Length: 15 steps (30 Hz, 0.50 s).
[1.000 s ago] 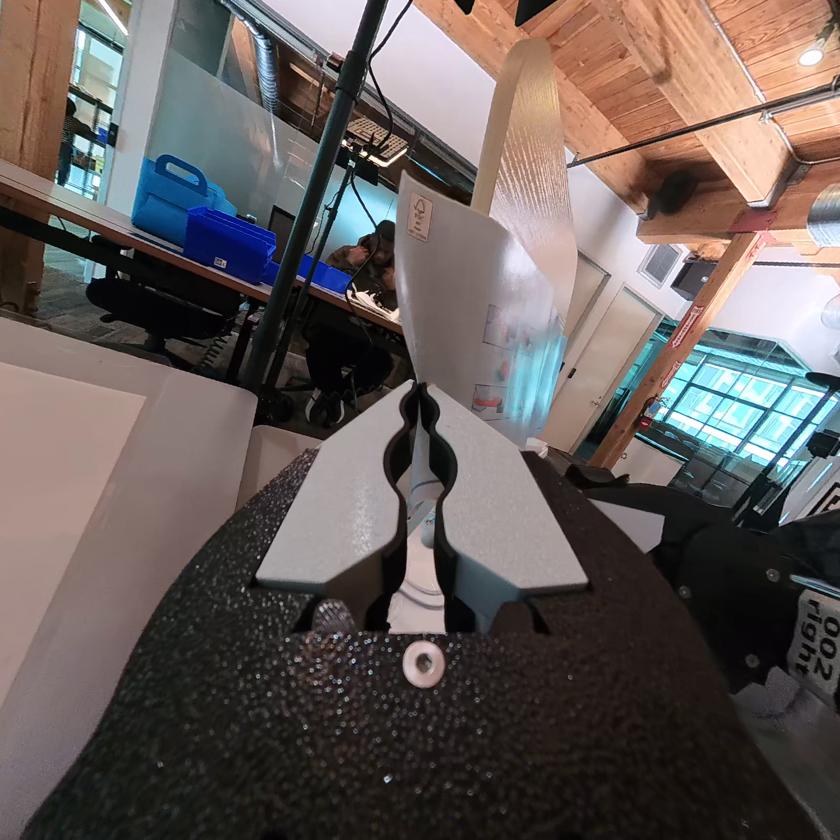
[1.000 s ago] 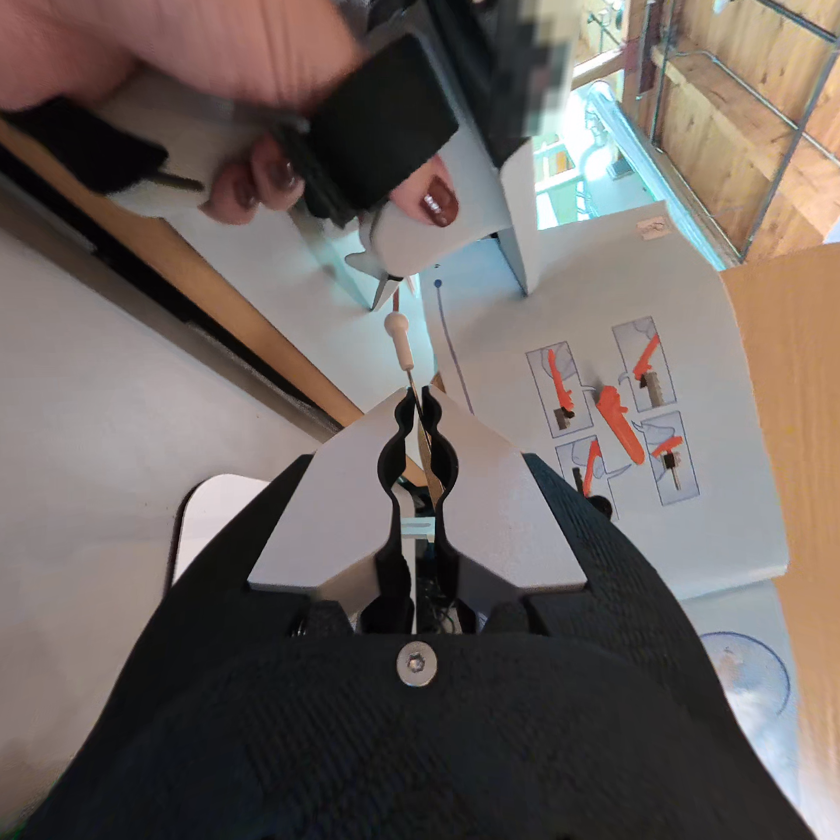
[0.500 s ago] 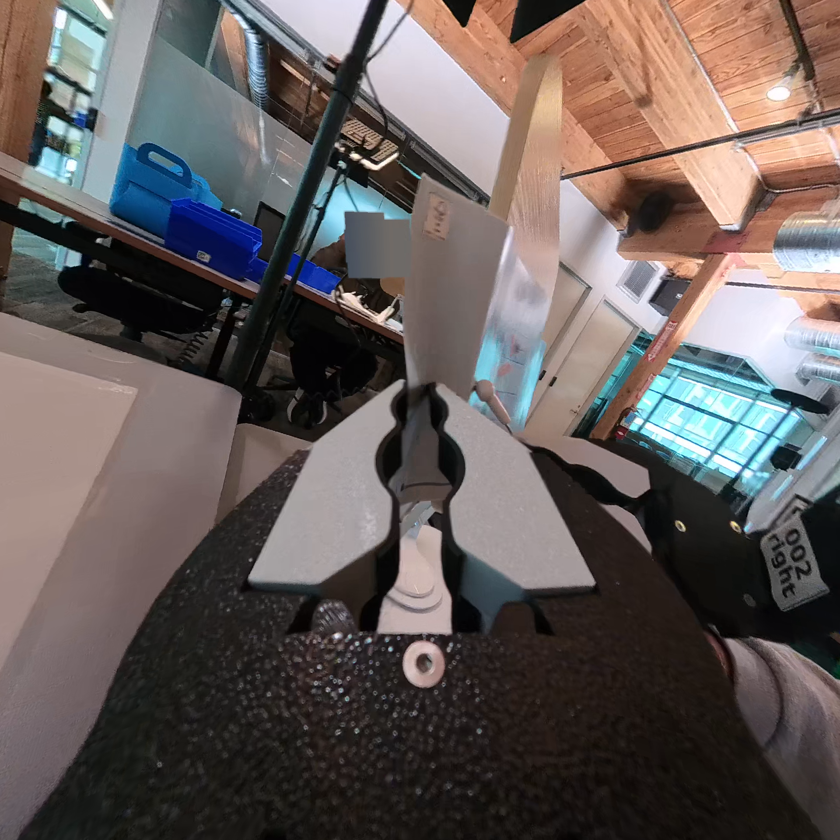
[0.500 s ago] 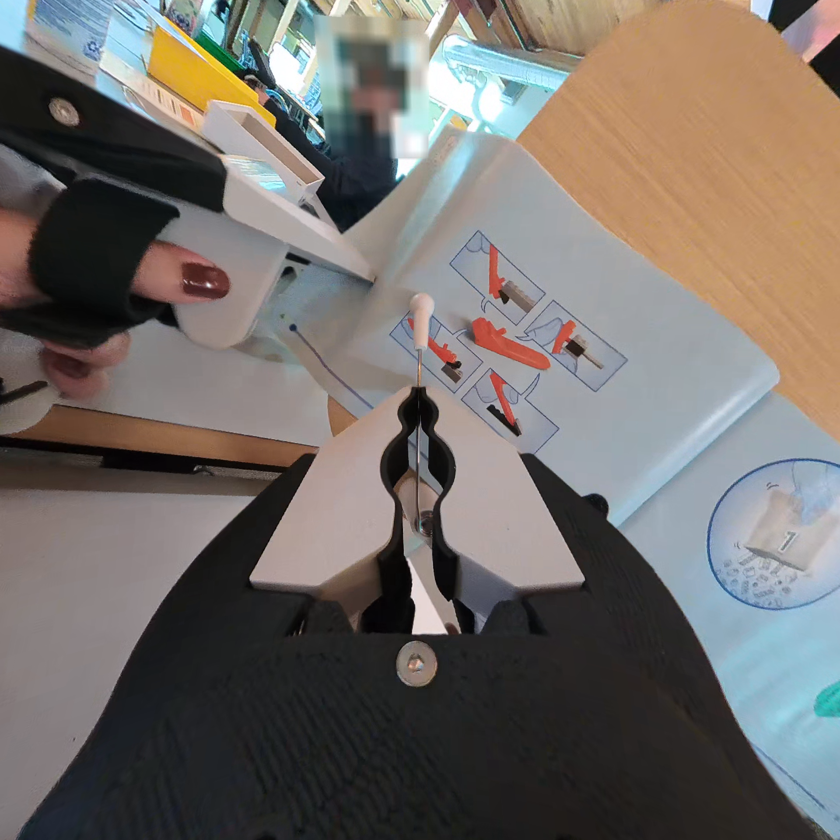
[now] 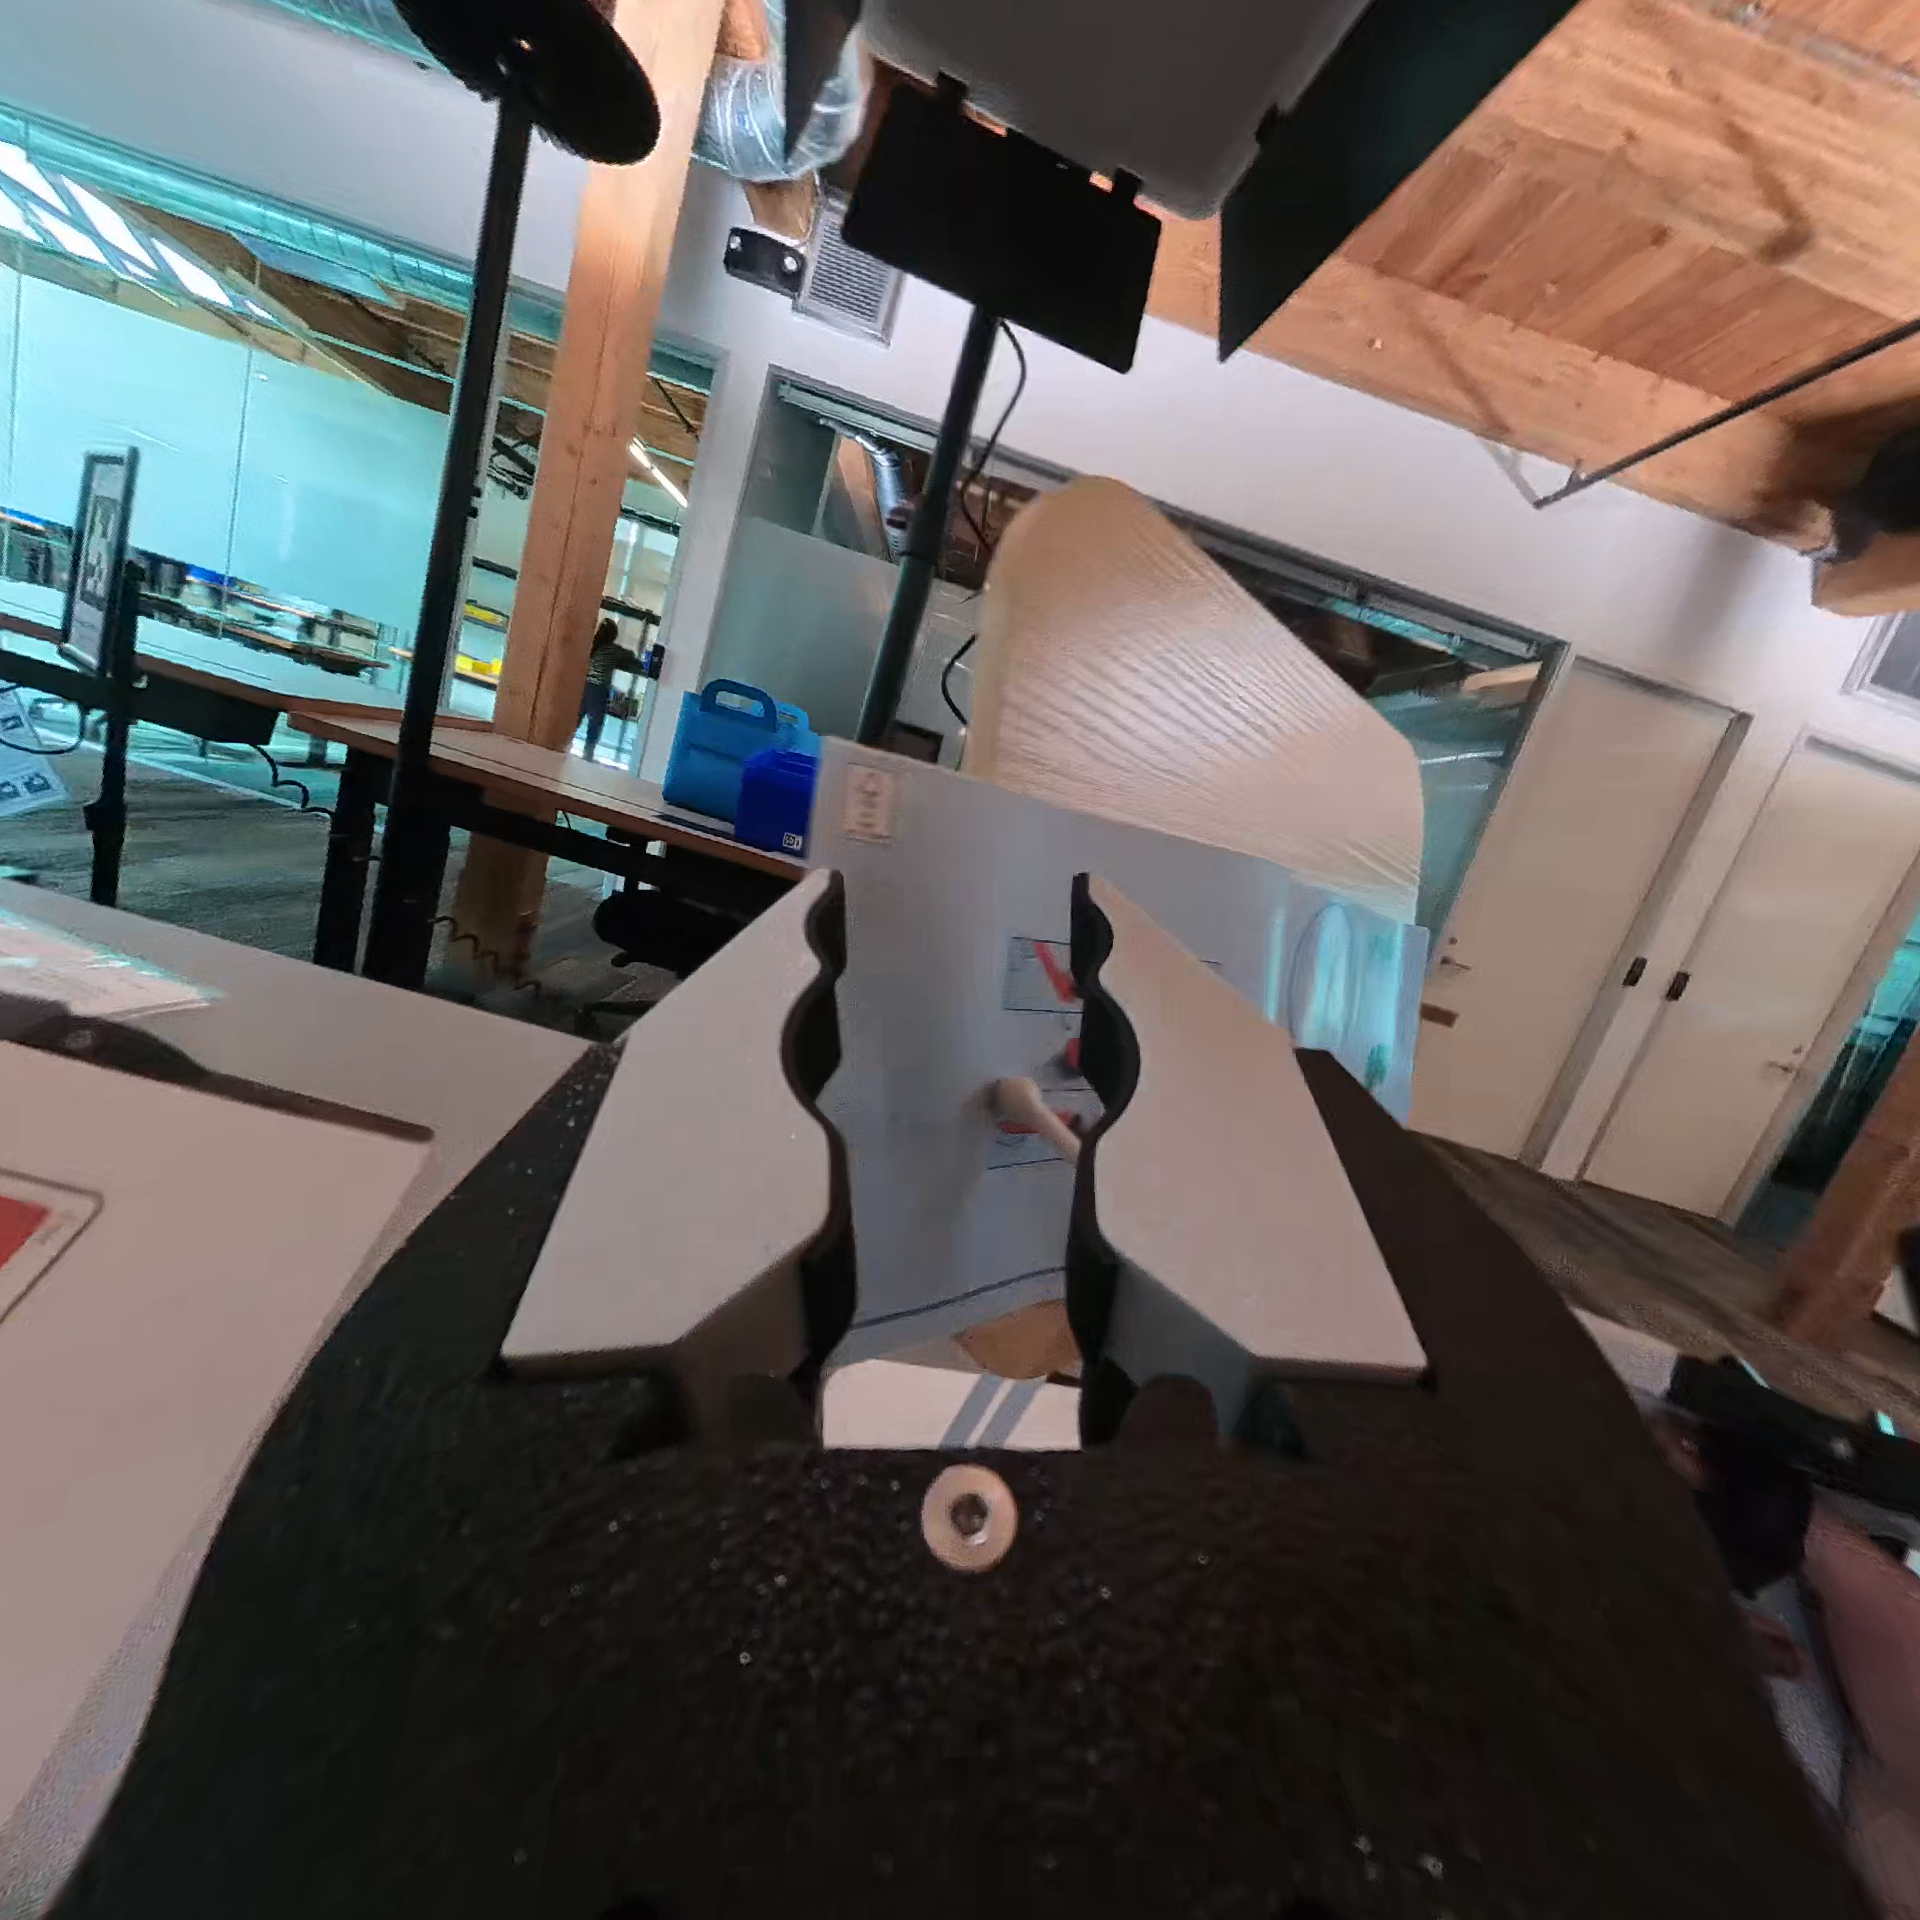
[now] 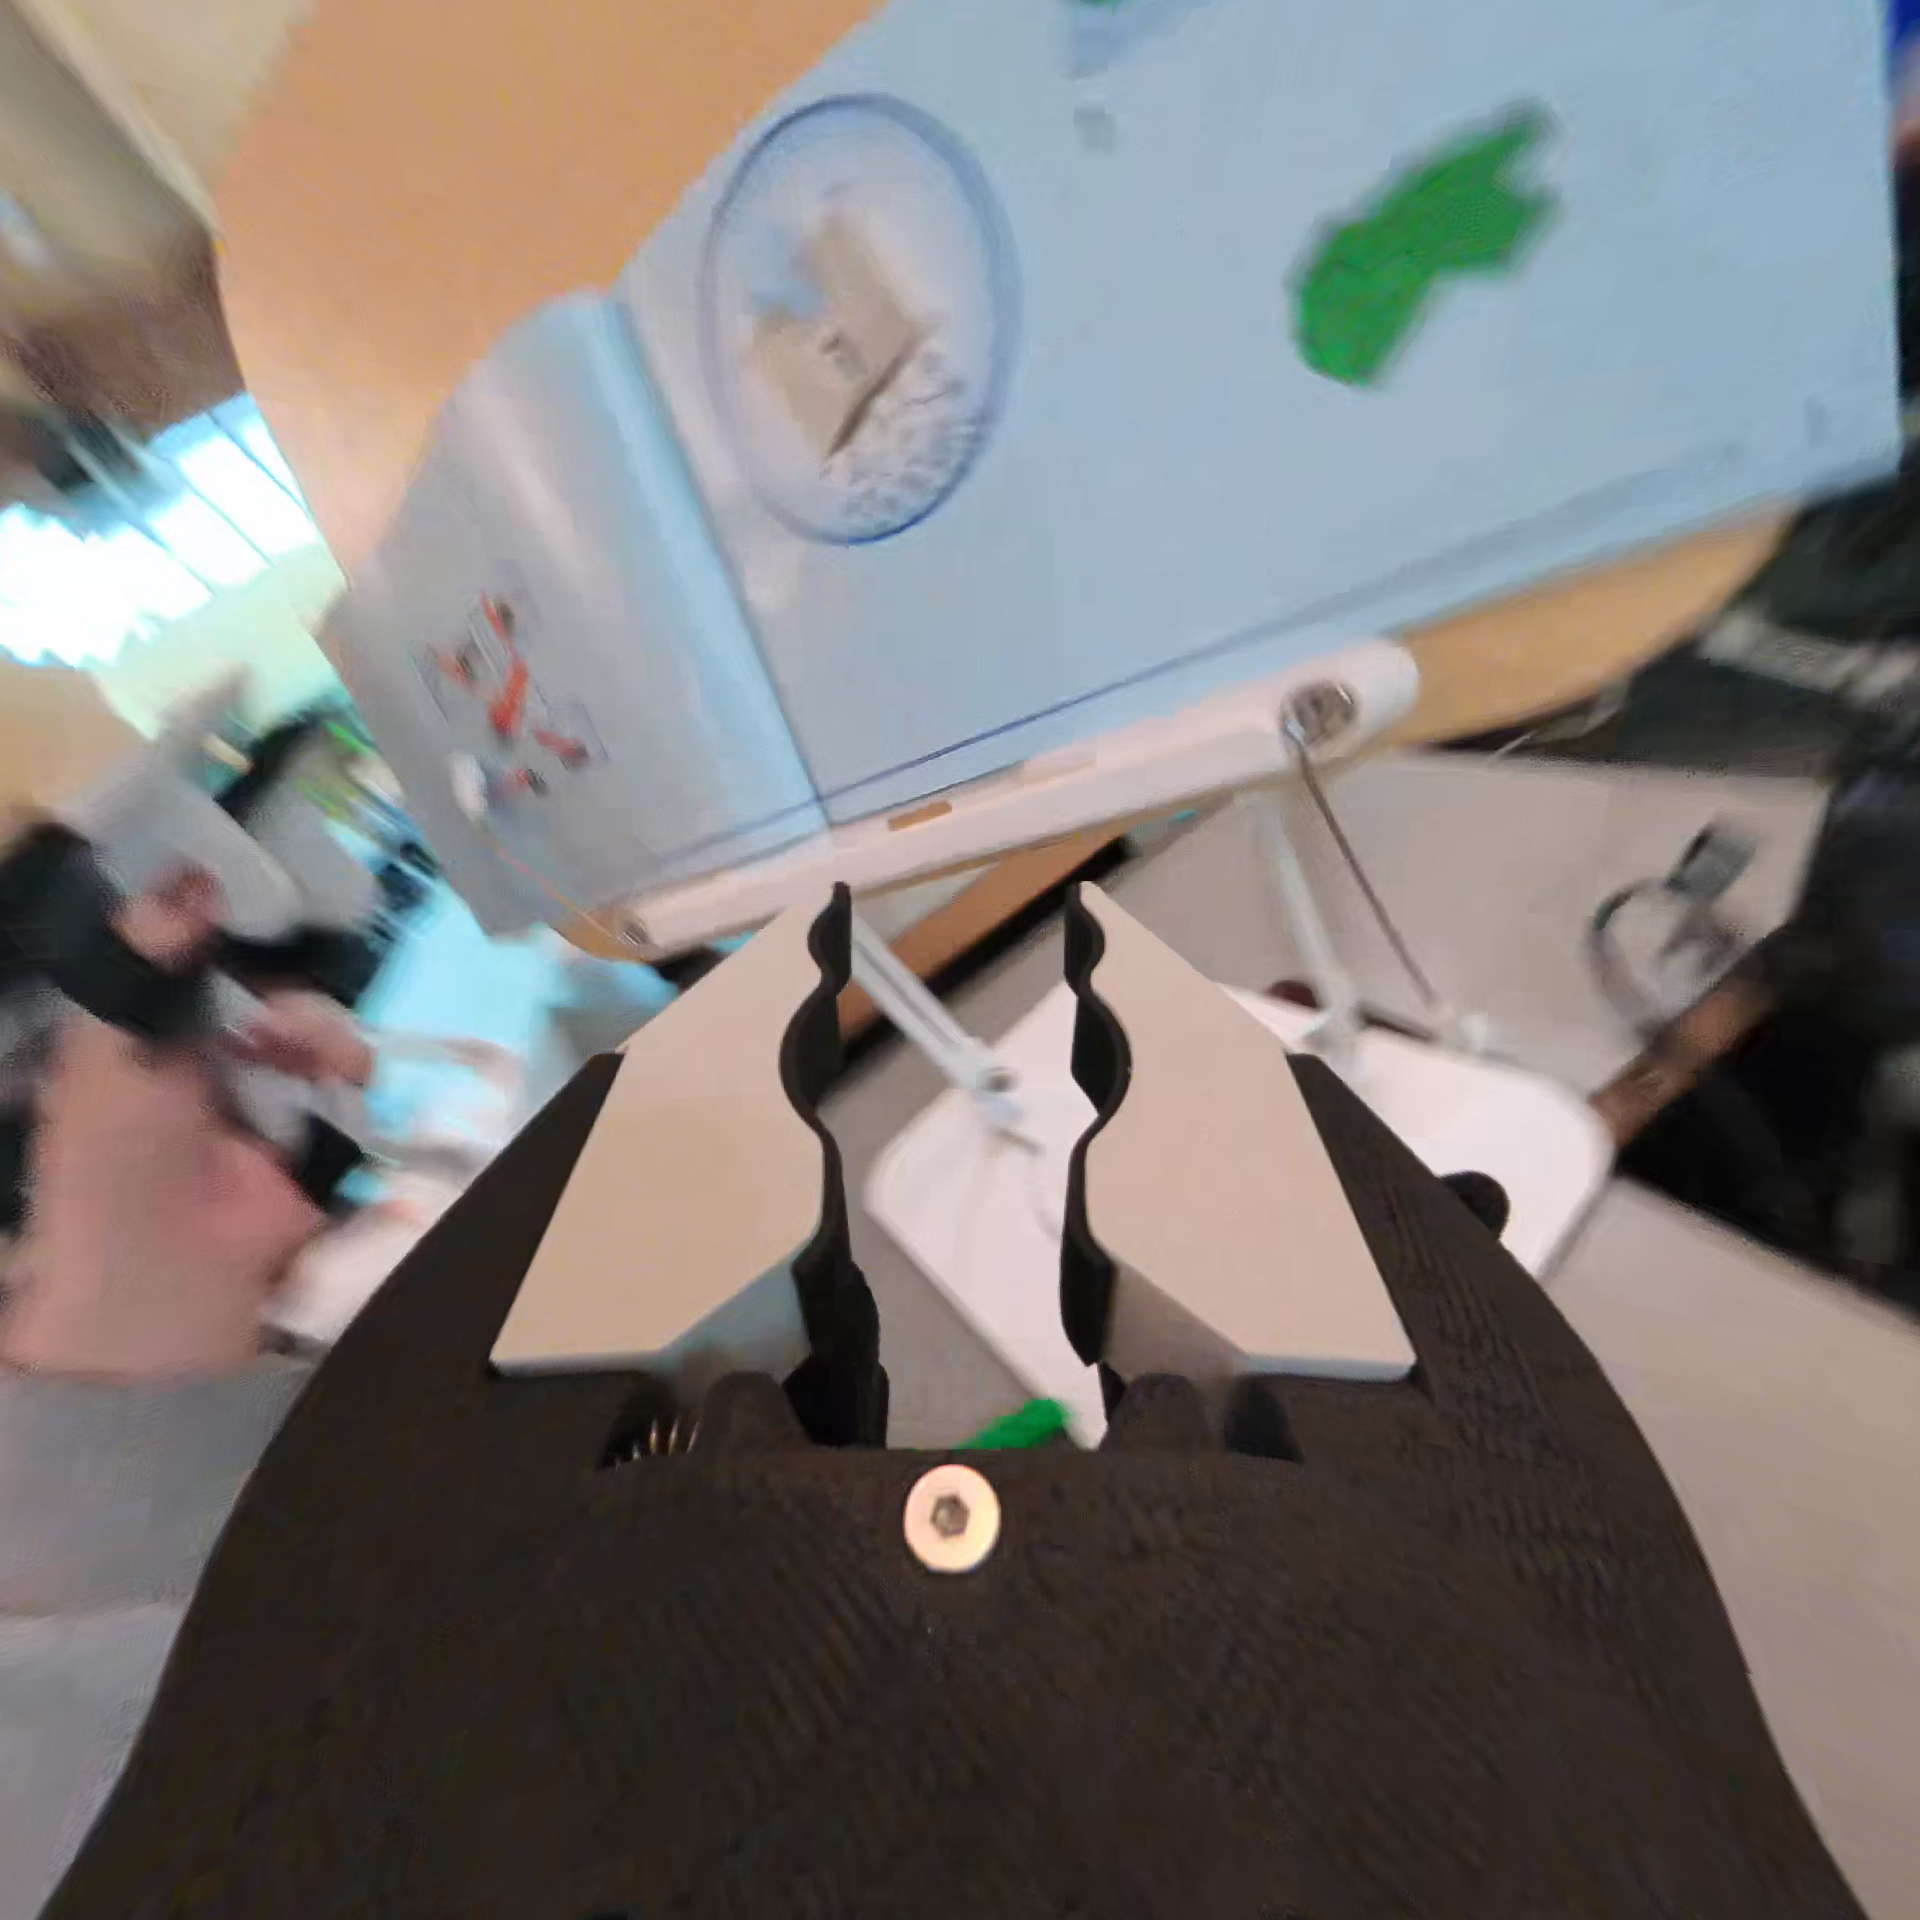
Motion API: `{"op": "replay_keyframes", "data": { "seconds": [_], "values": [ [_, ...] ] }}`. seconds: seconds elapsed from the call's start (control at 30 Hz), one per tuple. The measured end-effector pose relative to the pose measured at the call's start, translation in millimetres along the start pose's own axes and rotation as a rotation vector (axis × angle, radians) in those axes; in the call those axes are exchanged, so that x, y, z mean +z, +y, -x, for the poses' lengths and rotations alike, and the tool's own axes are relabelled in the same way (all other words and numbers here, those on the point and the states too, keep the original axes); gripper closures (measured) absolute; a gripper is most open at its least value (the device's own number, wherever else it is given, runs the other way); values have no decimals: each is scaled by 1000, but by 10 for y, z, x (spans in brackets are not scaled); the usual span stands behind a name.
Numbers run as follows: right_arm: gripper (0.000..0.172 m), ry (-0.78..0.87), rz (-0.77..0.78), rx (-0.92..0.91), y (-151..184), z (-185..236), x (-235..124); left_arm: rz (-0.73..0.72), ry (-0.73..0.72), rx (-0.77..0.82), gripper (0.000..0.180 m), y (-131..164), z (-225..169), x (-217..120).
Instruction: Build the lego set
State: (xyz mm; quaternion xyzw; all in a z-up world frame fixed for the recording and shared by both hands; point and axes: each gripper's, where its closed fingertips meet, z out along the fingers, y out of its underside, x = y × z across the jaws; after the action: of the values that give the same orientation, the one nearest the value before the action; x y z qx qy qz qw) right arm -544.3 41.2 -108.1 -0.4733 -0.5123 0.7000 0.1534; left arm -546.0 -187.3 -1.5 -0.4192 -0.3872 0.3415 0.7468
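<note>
Two claws, both released and holding nothing. My left claw (image 5: 956, 904) faces a pale printed sheet (image 5: 935, 1018) standing just ahead of it, with a small cream knob (image 5: 1023, 1099) in front of the sheet, seen between the parted fingers and touching neither. Behind the sheet rises a curved wooden board (image 5: 1195, 727); left of the sheet, farther off, sit blue bins (image 5: 743, 764). My right claw (image 6: 956, 904) hangs below the sheet (image 6: 1143, 364), near the white bar (image 6: 1039, 769) along the sheet's lower edge. Under the bar a white base (image 6: 1455, 1132) rests on the grey surface (image 6: 1714, 1455). The right view is blurred.
</note>
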Motion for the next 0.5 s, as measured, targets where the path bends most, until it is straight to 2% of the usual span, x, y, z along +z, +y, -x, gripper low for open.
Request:
{"op": "replay_keyframes", "data": {
  "seconds": [0.1, 0.2, 0.27, 0.3, 0.43, 0.5],
  "values": [
    [130, -75, -49, 414, -38, -115, -12, 37, 62, 78, 157, 46, -356, 53],
    [123, -70, -121, 674, -64, -289, 15, 102, 186, 102, 169, 218, -789, 128],
    [118, -89, -178, 847, -81, -381, 37, 171, 254, 111, 176, 436, -1093, 204],
    [116, -106, -215, 914, -106, -420, 46, 217, 282, 141, 180, 578, -1245, 263],
    [114, -145, -385, 1087, -223, -628, 23, 496, 287, 321, 180, 1214, -1614, 644],
    [115, -136, -431, 1132, -215, -733, 22, 552, 263, 382, 180, 1364, -1701, 823]
  ]
}}
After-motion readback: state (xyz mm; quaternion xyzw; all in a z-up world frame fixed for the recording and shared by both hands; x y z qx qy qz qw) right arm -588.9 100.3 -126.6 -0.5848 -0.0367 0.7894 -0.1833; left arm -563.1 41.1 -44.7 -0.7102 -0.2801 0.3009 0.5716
